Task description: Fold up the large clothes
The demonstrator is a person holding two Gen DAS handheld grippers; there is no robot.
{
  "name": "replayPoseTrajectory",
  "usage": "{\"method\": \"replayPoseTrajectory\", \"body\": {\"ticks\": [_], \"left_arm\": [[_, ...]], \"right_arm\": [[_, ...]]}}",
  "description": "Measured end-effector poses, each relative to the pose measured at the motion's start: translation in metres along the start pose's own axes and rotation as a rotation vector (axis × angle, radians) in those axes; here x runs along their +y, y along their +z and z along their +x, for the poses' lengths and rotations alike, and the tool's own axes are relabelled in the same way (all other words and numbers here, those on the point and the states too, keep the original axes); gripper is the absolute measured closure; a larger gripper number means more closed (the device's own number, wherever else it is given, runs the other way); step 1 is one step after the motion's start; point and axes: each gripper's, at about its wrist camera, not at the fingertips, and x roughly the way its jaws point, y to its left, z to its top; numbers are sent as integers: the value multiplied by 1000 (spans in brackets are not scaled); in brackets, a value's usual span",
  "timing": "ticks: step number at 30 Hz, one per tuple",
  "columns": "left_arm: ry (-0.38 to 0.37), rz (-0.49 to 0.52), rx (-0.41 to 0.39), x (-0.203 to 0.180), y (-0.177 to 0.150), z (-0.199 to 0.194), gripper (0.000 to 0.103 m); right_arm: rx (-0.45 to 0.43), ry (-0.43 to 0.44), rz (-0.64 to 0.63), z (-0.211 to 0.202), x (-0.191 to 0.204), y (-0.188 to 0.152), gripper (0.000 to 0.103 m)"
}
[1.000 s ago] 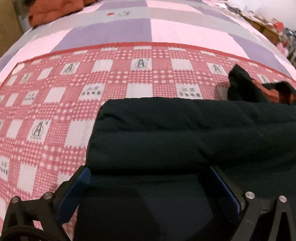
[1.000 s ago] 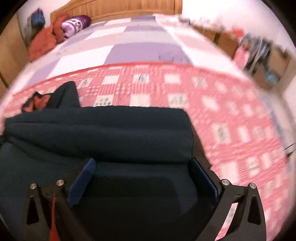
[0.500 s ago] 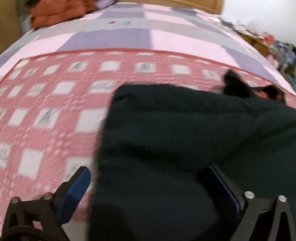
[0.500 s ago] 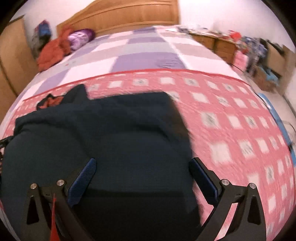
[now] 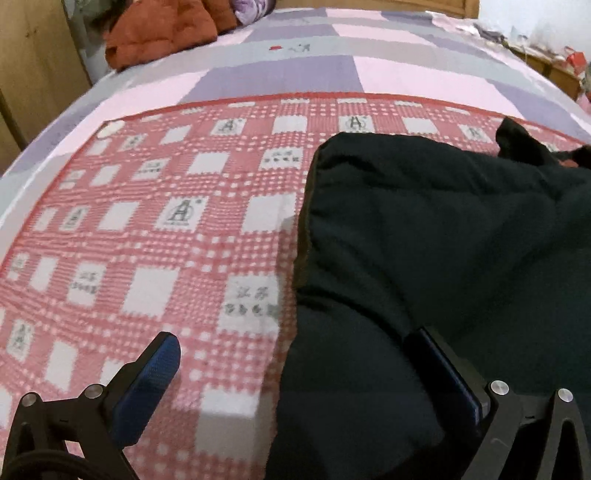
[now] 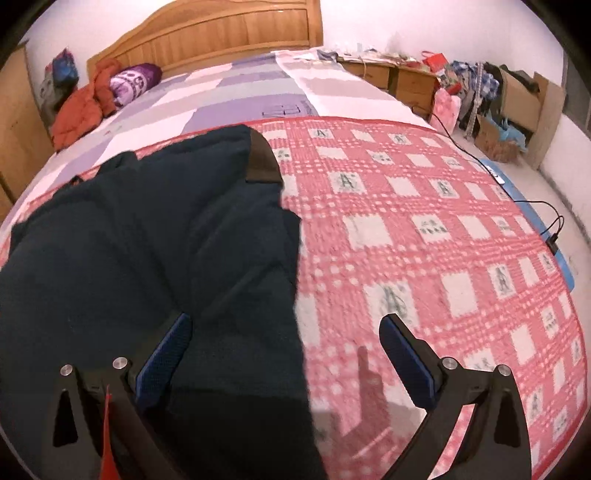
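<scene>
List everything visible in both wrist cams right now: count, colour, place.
dark garment: 1, black-navy, folded on the checked blanket, near edge
checked blanket: 1, red and white, spread across near half of the bed
bed cover: 1, purple, pink and grey blocks, far half
orange jacket: 1, orange-red, heaped by the headboard, far left
purple pillow: 1, purple with white print, beside the jacket
headboard: 1, wood, far end
cardboard boxes: several, brown, floor at right
cable: 1, black, bed's right edge
left gripper: 1, black, blue pads, open over the garment's left edge
right gripper: 1, same, open over its right edge
</scene>
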Motion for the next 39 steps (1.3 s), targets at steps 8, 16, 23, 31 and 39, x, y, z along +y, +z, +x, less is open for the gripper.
{"method": "replayPoseTrajectory", "body": {"ticks": [8,16,23,31,39], "left_arm": [[82,6,26,20,-55,-49,0],[183,-27,143,37,-115,-87,0],[223,-33,214,33,-133,-152,1],[135,-53,194,-14,-127,-268,1],[71,-86,204,-47,-106,-366,0]], "right_arm": [[40,-27,-7,-39,-25,-51,1],[128,-73,22,-66,-45,-103,1],[192,-118,30,-102,-44,-116,1],[173,21,24,-217,36,-126,1],[246,170,18,-324,150,-119,1]]}}
